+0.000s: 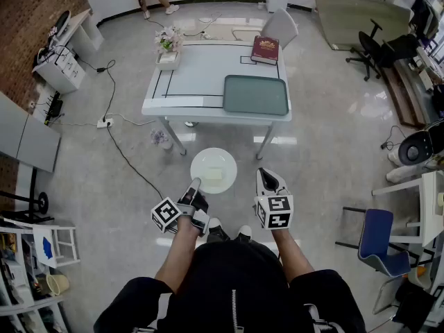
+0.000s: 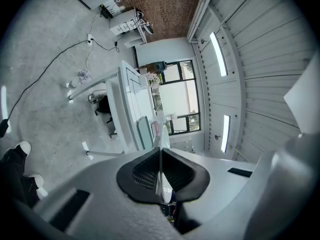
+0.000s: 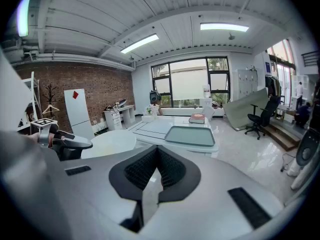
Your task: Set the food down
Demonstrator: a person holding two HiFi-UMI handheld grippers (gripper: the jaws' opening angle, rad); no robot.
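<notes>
A round white plate (image 1: 214, 159) carries a pale block of food (image 1: 213, 175) and hangs over the floor in front of the white table (image 1: 201, 68). My left gripper (image 1: 194, 184) is shut on the plate's near left rim. In the left gripper view the plate (image 2: 164, 134) shows edge-on as a thin white line clamped between the black pads (image 2: 145, 171). My right gripper (image 1: 266, 175) is to the right of the plate, apart from it, shut with nothing in it. The right gripper view shows the plate (image 3: 107, 143) at the left.
On the table lie a green tray (image 1: 255, 94), a red book (image 1: 266, 49) and a flower pot (image 1: 168, 41). A white chair (image 1: 281, 26) stands behind the table. A blue chair (image 1: 378, 238) is at my right, a cable (image 1: 125, 155) crosses the floor at the left.
</notes>
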